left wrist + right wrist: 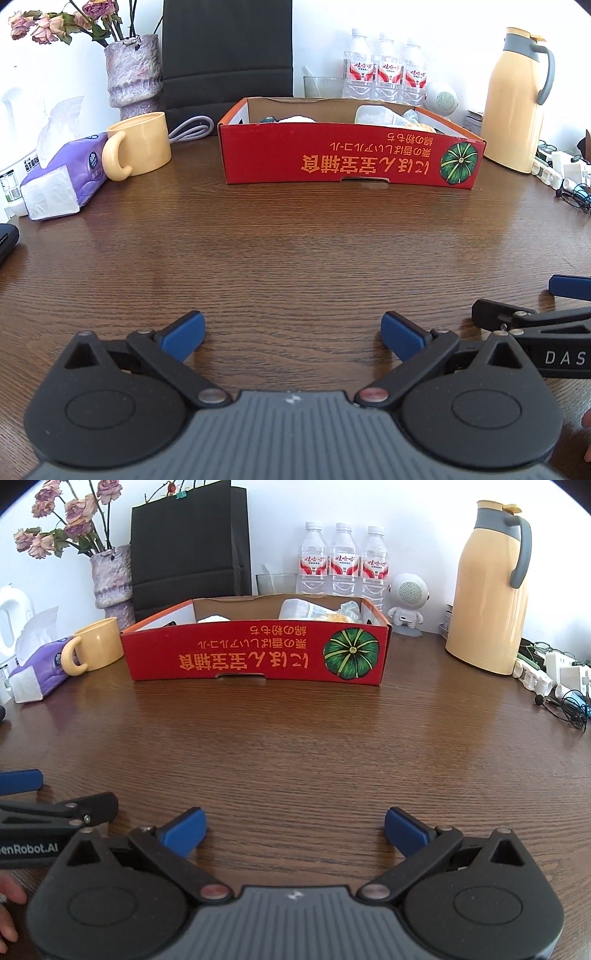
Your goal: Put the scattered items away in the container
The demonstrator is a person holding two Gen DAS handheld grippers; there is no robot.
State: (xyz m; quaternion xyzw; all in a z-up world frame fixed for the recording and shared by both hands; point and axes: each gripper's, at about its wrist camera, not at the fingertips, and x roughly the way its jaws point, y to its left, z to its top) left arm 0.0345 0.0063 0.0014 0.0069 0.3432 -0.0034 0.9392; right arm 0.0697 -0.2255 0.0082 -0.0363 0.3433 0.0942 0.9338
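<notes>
Both tools, left point(291, 334) and right point(293, 830), gape wide and empty over bare bench point(295, 240); box point(347, 158) lies straight ahead, slightly nearer my left.

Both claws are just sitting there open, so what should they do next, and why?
Probably nothing more than resting. Both the left gripper and right gripper are open and empty, the table before them is bare, and items already lie in the red box.

Open right hand-held gripper point(294, 829) low over bare desk point(295, 746); red box point(255, 653) beyond, holding items; left hand-held gripper point(55, 794) beside.
</notes>
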